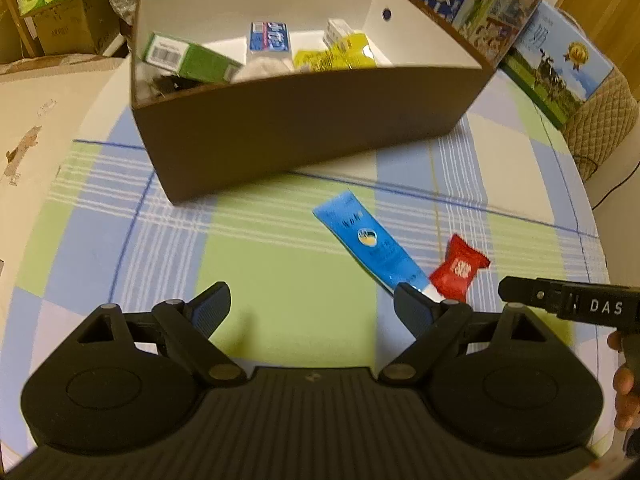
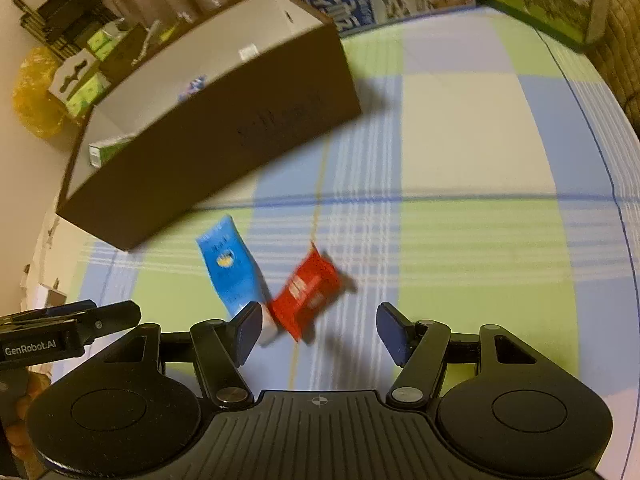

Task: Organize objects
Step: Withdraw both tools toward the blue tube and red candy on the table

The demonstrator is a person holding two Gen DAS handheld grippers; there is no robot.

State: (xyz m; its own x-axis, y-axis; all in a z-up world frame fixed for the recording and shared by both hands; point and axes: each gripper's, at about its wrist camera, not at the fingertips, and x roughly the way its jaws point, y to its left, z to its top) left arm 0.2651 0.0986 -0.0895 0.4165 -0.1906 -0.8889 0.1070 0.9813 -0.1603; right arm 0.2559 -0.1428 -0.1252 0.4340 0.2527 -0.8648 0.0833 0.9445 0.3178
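Observation:
A brown box (image 1: 304, 128) with white inner walls stands at the back of the checked tablecloth and holds a green carton (image 1: 188, 58), a blue-and-white packet (image 1: 270, 36) and a yellow packet (image 1: 334, 54). In front of it lie a blue tube (image 1: 370, 244) and a red snack packet (image 1: 460, 268), side by side. My left gripper (image 1: 312, 310) is open above the cloth, its right finger just over the tube's cap end. In the right wrist view, my right gripper (image 2: 316, 330) is open, close over the red packet (image 2: 306, 294) and beside the blue tube (image 2: 232, 268). The brown box (image 2: 224, 152) sits upper left there.
Printed milk cartons (image 1: 480, 4) line the table's back edge. Cardboard boxes (image 1: 60, 20) are stacked at the far left. A quilted chair back (image 1: 600, 120) is at the right. The right gripper's body (image 1: 576, 304) and a hand (image 1: 624, 392) show at the left view's edge.

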